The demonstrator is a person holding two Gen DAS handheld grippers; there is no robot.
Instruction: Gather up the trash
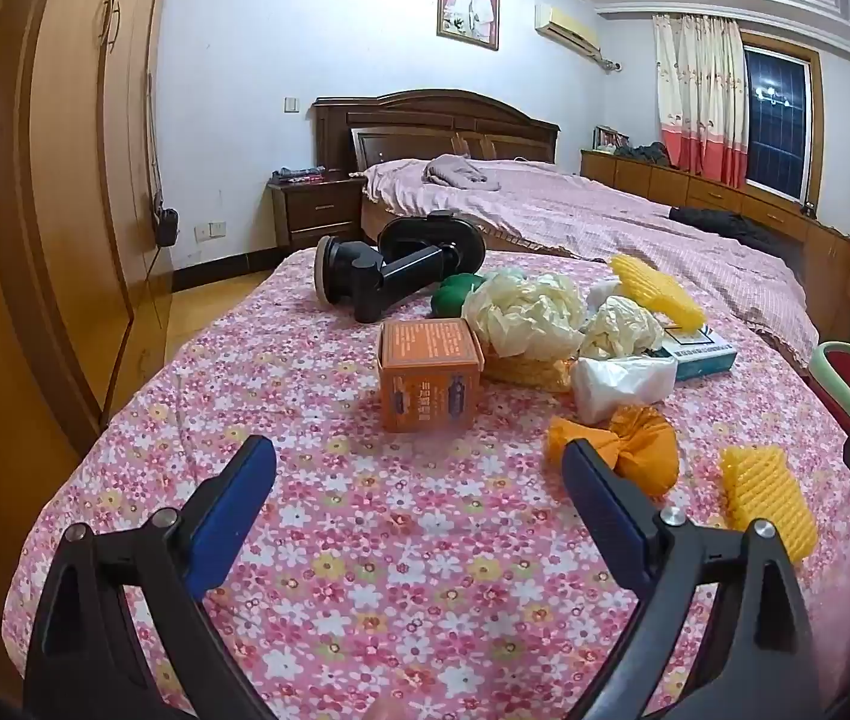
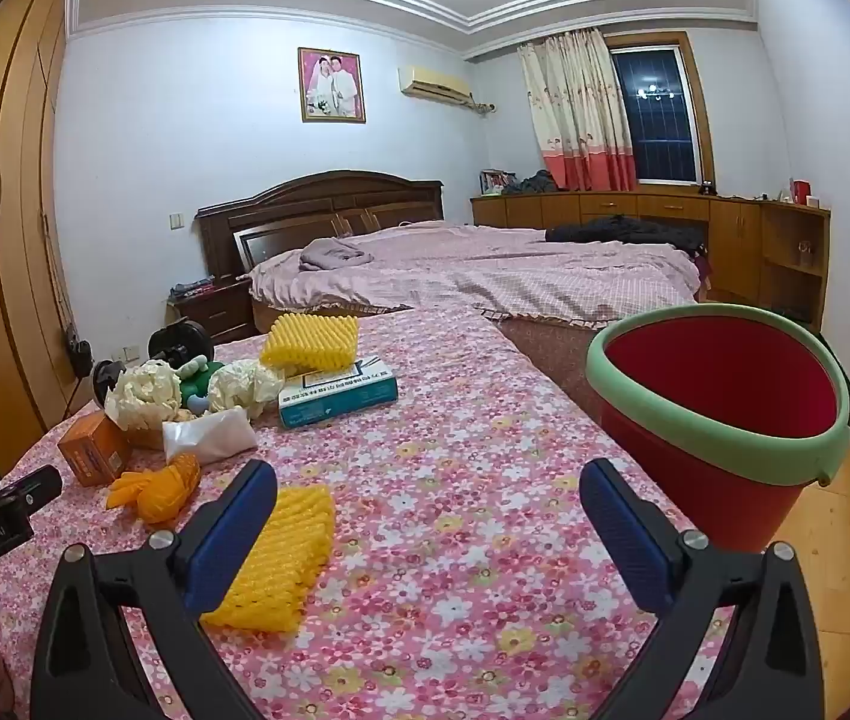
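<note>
Both grippers wide open, nothing held. Left gripper hovers over bare floral cloth; right gripper likewise, tilted down a little.

Trash is spread on the cloth:
- orange box dead ahead of the left gripper
- orange foam net just beside the left gripper's right finger
- yellow foam net partly behind the right gripper's left finger — nearest pick for the right gripper
- further back: crumpled paper wads, white plastic bag, second yellow net lying on a teal box

The black suction mount and green toy at the far end look like non-trash, judging by type.

Bucket, red with green rim, stands at the cloth's right edge, close to the right gripper, mouth open.

Step in hand, I'd say: first pick. Suggest the right gripper slides left so the yellow net sits centred between the fingers, not under one. Foam net is soft — close fully, grip mid-body, lift clear before swinging to the bucket. Release over the mouth, not the rim; the bucket looks light and near the edge, so a bump could tip it. Left gripper takes the orange net, keep clear of the right gripper's path.
</note>
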